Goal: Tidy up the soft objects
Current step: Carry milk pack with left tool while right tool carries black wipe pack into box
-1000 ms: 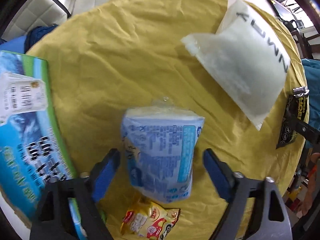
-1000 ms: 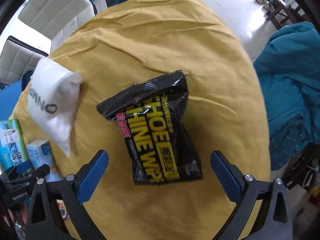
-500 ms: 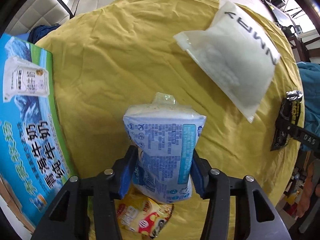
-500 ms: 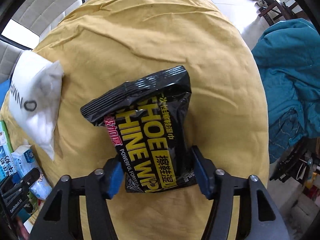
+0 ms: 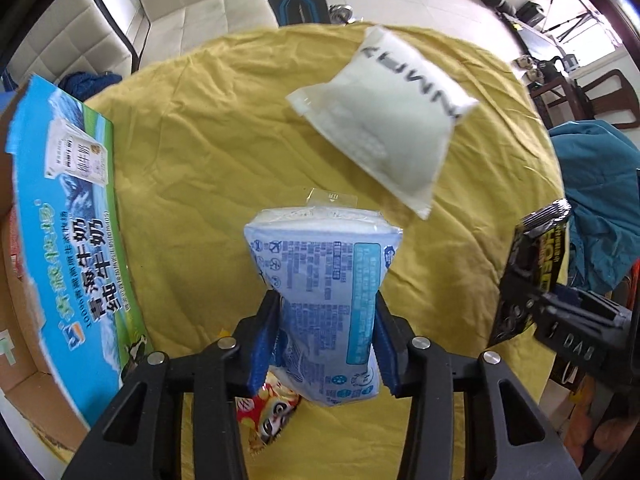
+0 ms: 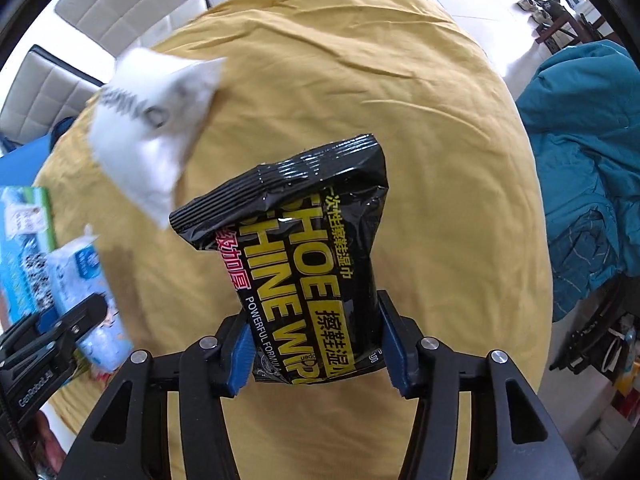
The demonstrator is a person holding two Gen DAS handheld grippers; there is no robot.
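My left gripper (image 5: 326, 340) is shut on a blue and white pack of wipes (image 5: 326, 292) and holds it above the yellow cloth (image 5: 208, 160); the pack also shows in the right wrist view (image 6: 86, 296). My right gripper (image 6: 316, 344) is shut on a black shoe-shine wipes pack (image 6: 304, 260) with yellow letters, lifted off the cloth; it shows at the right edge of the left wrist view (image 5: 536, 264). A white pouch (image 5: 384, 120) with black letters lies on the far part of the cloth and also shows in the right wrist view (image 6: 152, 128).
An open cardboard milk box (image 5: 68, 216) with a blue printed flap stands at the table's left. A small red and yellow snack packet (image 5: 268, 416) lies under my left gripper. A teal garment (image 6: 584, 168) hangs at the right. White chairs (image 5: 168, 4) stand behind the table.
Both grippers closed from open onto their packs, then lifted them off the cloth. The left wrist view rose and now shows the room beyond the table.
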